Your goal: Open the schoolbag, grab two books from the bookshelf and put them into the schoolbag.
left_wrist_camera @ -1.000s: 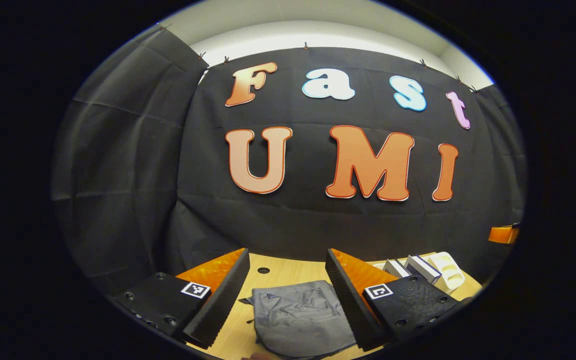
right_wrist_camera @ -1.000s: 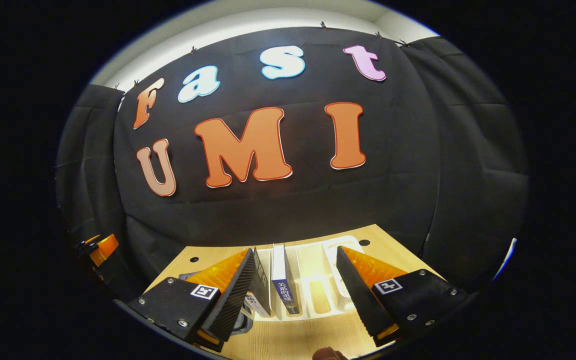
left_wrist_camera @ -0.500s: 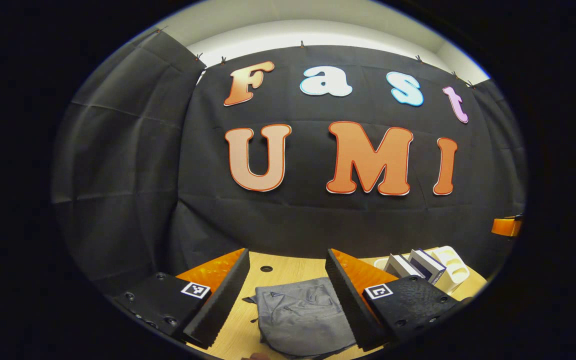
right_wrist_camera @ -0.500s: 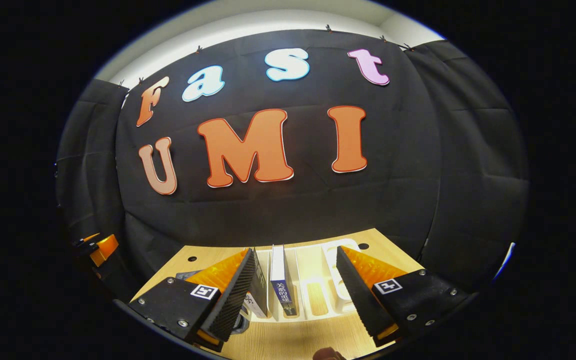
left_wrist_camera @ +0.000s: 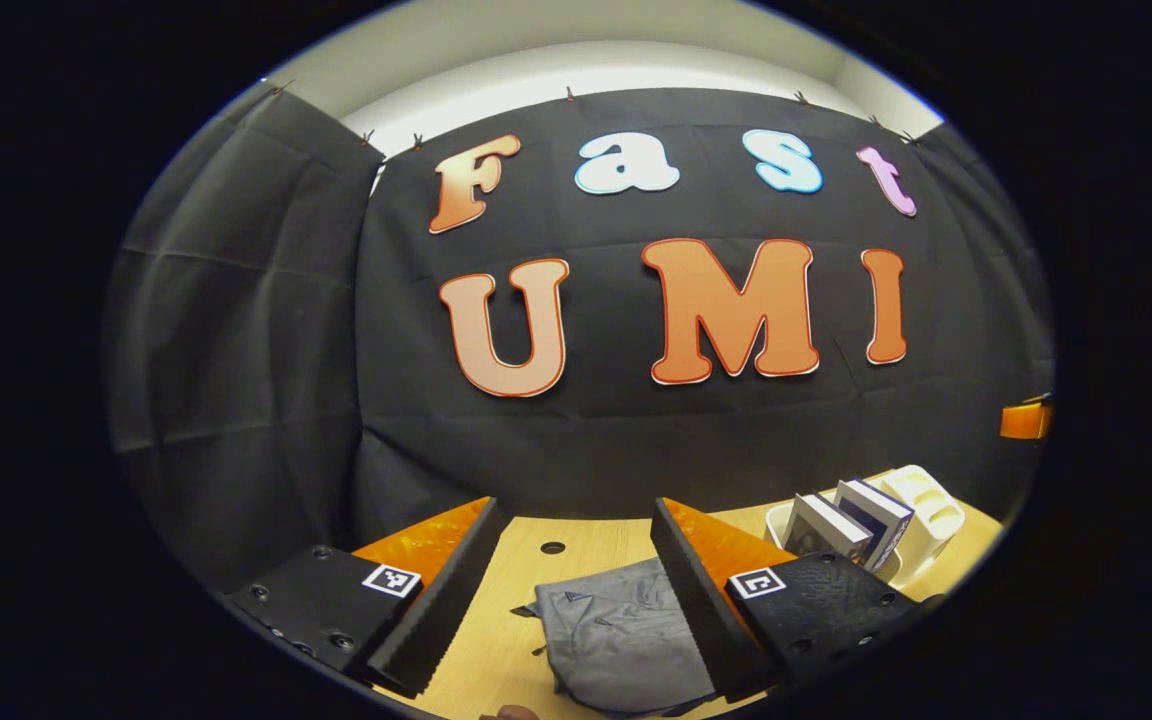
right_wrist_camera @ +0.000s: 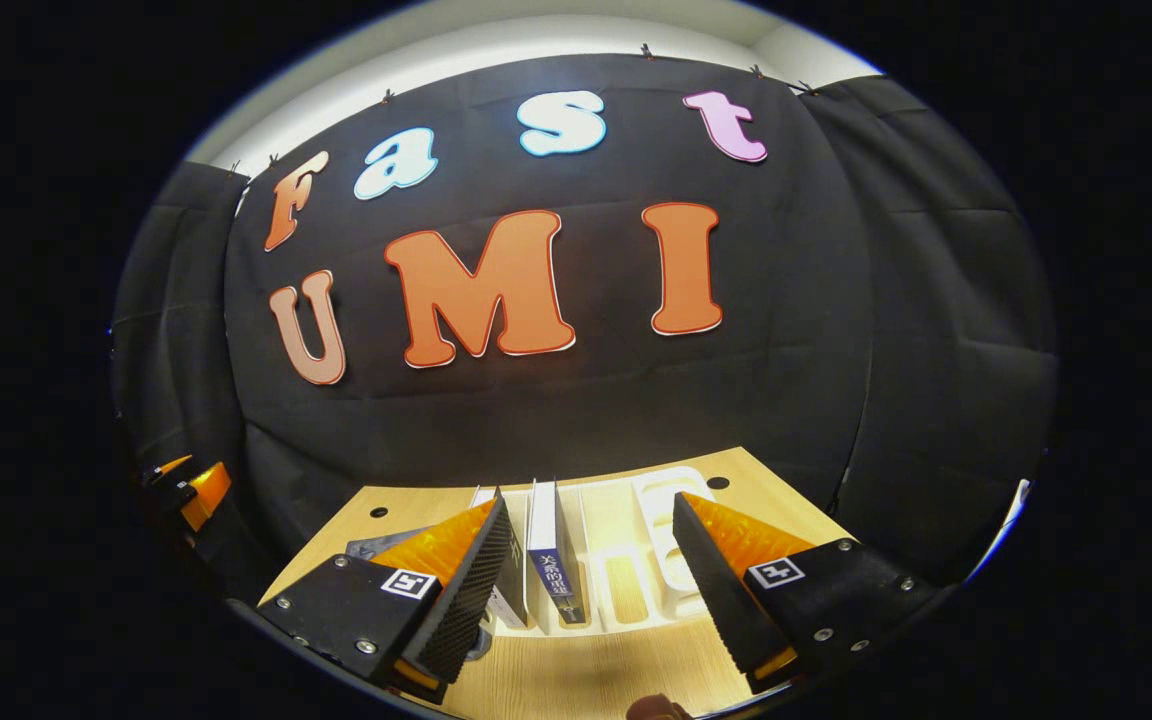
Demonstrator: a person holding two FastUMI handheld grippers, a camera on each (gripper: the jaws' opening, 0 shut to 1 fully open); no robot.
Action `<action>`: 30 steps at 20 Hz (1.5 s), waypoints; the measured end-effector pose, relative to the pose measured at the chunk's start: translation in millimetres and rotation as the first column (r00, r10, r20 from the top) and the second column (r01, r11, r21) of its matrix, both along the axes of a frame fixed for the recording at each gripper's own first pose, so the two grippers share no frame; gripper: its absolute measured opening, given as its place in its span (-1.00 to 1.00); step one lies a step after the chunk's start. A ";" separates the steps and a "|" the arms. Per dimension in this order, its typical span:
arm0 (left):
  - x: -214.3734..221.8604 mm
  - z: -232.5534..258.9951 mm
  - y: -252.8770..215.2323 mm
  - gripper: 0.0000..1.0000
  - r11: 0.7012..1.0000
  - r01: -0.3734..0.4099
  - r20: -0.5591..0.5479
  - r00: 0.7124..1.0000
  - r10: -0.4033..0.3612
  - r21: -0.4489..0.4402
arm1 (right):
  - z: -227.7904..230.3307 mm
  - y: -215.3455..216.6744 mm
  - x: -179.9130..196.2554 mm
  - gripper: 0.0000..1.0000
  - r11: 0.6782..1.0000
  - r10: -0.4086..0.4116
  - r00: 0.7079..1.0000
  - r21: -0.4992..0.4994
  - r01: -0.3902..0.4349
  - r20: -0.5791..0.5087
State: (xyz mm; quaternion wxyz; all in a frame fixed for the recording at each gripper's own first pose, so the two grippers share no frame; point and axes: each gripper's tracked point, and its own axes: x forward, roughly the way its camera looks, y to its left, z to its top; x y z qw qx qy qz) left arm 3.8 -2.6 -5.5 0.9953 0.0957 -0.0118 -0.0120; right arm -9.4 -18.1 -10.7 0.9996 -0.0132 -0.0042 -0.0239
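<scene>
Wooden table backed by black cloth wall. We see the bag, grey and flat, lying on the table between the fingers of the left gripper; its jaws are spread and grasp nothing. We see the rack, white, standing to the bag's right with two books upright in its left slots. Right gripper hangs just before the rack, jaws wide apart, touching nothing. Bag edge sits left of the rack.
</scene>
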 end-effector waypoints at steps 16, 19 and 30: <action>-6.2 -152.8 -40.3 0.94 0.884 0.187 -0.244 0.966 -0.086 0.429 | -32.0 -28.0 -4.5 0.94 0.999 -0.044 0.995 -0.009 0.043 -0.086; -11.4 -196.2 -46.6 0.94 0.831 0.238 -0.291 0.952 -0.096 0.503 | -42.6 -31.0 -4.3 0.94 0.999 -0.046 0.992 -0.008 0.045 -0.116; -39.1 -302.4 -71.2 0.94 0.618 0.448 -0.462 0.874 -0.151 0.646 | -61.0 -53.6 -12.3 0.94 0.995 -0.096 0.981 0.007 0.099 -0.166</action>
